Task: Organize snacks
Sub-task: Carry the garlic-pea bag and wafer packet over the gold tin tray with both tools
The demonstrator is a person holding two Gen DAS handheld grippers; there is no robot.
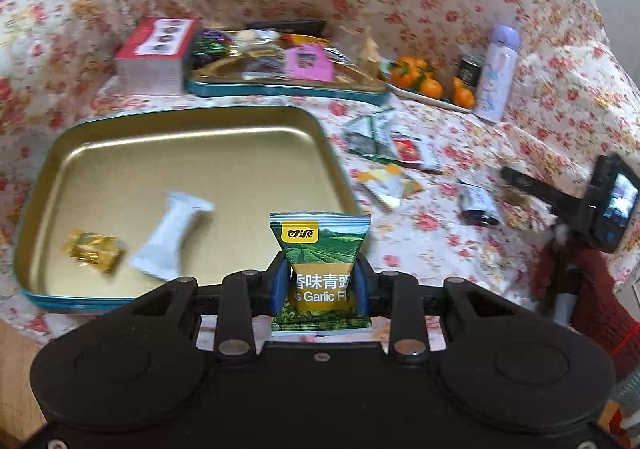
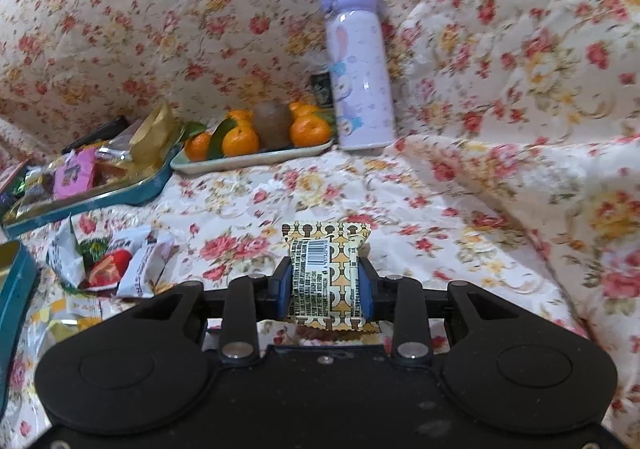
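Green pea packet (image 1: 320,249) clenched in left gripper (image 1: 320,285), patterned bar (image 2: 328,273) in right gripper (image 2: 328,285); next, release into gold tin (image 1: 192,153) at frame left.

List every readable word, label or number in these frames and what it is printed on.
"s Garlic F", cut off by the pads: green snack packet in the left hand-held gripper.
Chinese characters on it: only partly visible.
Barcode and fine print on the patterned packet in the right hand-held gripper: too small.
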